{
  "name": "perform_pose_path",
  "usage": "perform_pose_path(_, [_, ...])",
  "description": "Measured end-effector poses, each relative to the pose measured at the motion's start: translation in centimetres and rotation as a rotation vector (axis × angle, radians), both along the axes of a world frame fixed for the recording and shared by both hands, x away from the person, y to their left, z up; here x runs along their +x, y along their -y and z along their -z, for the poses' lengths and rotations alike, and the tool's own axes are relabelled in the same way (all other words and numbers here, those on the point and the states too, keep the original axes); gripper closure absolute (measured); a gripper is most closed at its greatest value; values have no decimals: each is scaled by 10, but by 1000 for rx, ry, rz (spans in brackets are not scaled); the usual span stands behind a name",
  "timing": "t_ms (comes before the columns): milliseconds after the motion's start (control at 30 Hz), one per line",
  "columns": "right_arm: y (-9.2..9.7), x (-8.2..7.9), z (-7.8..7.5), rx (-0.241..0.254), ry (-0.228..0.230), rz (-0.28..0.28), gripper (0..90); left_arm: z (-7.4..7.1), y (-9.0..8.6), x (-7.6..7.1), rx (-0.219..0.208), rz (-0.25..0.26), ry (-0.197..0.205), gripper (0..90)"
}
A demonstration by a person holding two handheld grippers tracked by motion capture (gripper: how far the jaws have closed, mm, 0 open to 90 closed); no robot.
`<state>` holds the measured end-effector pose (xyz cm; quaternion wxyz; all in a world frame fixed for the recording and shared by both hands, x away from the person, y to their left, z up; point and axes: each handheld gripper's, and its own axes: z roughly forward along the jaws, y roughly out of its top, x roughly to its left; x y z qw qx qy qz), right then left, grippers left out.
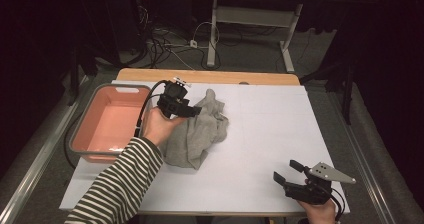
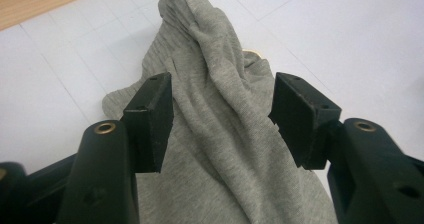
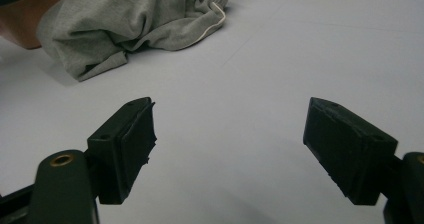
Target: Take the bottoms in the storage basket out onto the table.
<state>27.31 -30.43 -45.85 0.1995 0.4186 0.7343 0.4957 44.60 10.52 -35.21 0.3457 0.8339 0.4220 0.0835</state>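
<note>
The grey garment (image 1: 197, 131) lies crumpled on the white surface (image 1: 270, 134) just beside the pink tub (image 1: 107, 121), which the high view takes in whole while my right claw's view catches only a corner of it, plus a white cord along the cloth's edge. My left claw (image 2: 222, 109) hangs over the garment's far end with jaws apart, a raised ridge of fabric running between them without being pinched; the cloth's long axis runs from that end back toward my near side. My right claw (image 1: 286, 171) rests well apart from it at the near right corner, jaws wide with nothing between them.
</note>
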Motion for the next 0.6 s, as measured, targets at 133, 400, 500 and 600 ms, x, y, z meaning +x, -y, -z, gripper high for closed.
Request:
perform_pose_path(133, [0, 0, 0, -1, 1, 0, 211, -1, -1, -2, 4, 4, 1, 406])
perform_pose_path(400, [0, 0, 0, -1, 1, 0, 211, -3, -4, -6, 7, 7, 6, 405])
perform_pose_path(500, [0, 0, 0, -1, 1, 0, 211, -3, -6, -7, 8, 7, 7, 405])
perform_pose_path(600, [0, 0, 0, -1, 1, -1, 211, -3, -9, -9, 6, 5, 9, 405])
